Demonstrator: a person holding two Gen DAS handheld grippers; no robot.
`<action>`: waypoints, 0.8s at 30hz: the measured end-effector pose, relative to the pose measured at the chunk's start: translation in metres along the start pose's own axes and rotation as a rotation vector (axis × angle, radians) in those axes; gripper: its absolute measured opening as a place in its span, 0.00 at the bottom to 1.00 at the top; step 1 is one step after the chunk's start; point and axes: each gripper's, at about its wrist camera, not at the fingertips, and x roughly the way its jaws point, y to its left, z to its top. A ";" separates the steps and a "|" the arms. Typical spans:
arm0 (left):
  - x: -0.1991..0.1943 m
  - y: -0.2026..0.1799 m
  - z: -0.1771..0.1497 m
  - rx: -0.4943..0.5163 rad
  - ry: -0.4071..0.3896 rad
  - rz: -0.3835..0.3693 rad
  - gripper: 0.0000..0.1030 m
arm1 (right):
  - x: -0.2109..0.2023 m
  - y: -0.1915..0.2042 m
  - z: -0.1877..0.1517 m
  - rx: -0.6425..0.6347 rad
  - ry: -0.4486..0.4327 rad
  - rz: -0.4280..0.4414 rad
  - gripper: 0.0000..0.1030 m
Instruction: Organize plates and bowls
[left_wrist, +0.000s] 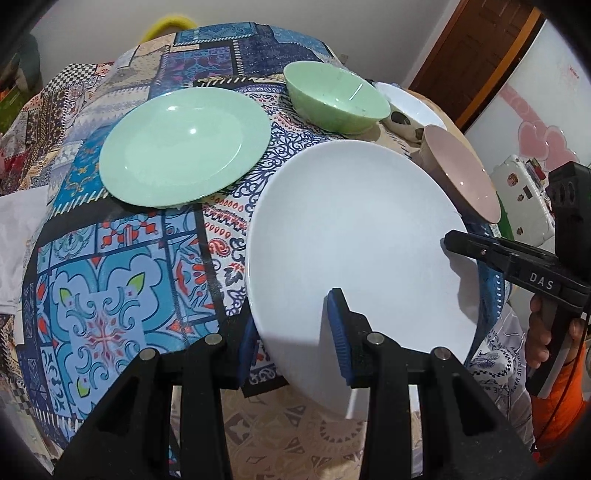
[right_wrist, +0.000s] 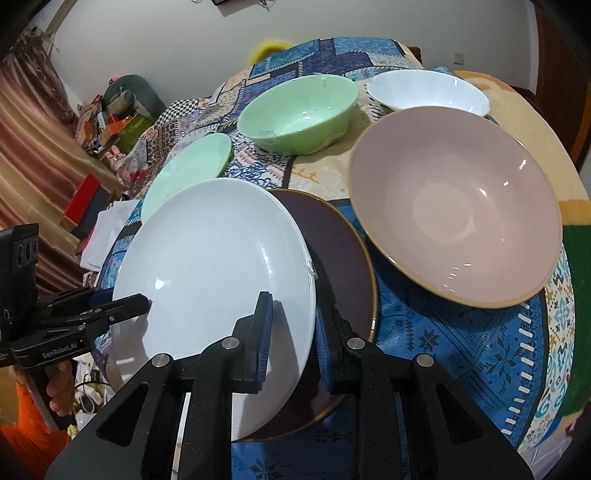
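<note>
A white plate (left_wrist: 354, 236) is held tilted over the table, with both grippers on its rim. My left gripper (left_wrist: 291, 339) is shut on its near edge; it also shows in the right wrist view (right_wrist: 122, 310). My right gripper (right_wrist: 291, 339) is shut on the plate's (right_wrist: 214, 258) opposite edge and shows in the left wrist view (left_wrist: 454, 240). A dark brown plate (right_wrist: 340, 251) lies under the white one. A green plate (left_wrist: 184, 147), green bowl (left_wrist: 336, 96), pink bowl (right_wrist: 454, 210) and white bowl (right_wrist: 428, 92) sit on the patterned tablecloth.
The tablecloth (left_wrist: 110, 280) covers a round table whose edge drops off close below both grippers. White paper (left_wrist: 18, 236) lies at the left edge. A door (left_wrist: 469, 59) and a white appliance (left_wrist: 532, 110) stand to the right; clutter (right_wrist: 110, 114) lies beyond the table.
</note>
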 end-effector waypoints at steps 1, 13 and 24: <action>0.001 0.000 0.000 -0.001 0.001 -0.001 0.36 | 0.000 -0.002 0.000 0.005 0.000 0.001 0.20; 0.015 -0.006 0.011 -0.004 0.022 0.001 0.37 | -0.003 -0.015 -0.002 0.057 -0.001 0.011 0.21; 0.026 -0.008 0.017 -0.006 0.037 0.004 0.38 | -0.007 -0.018 0.000 0.056 0.001 -0.005 0.20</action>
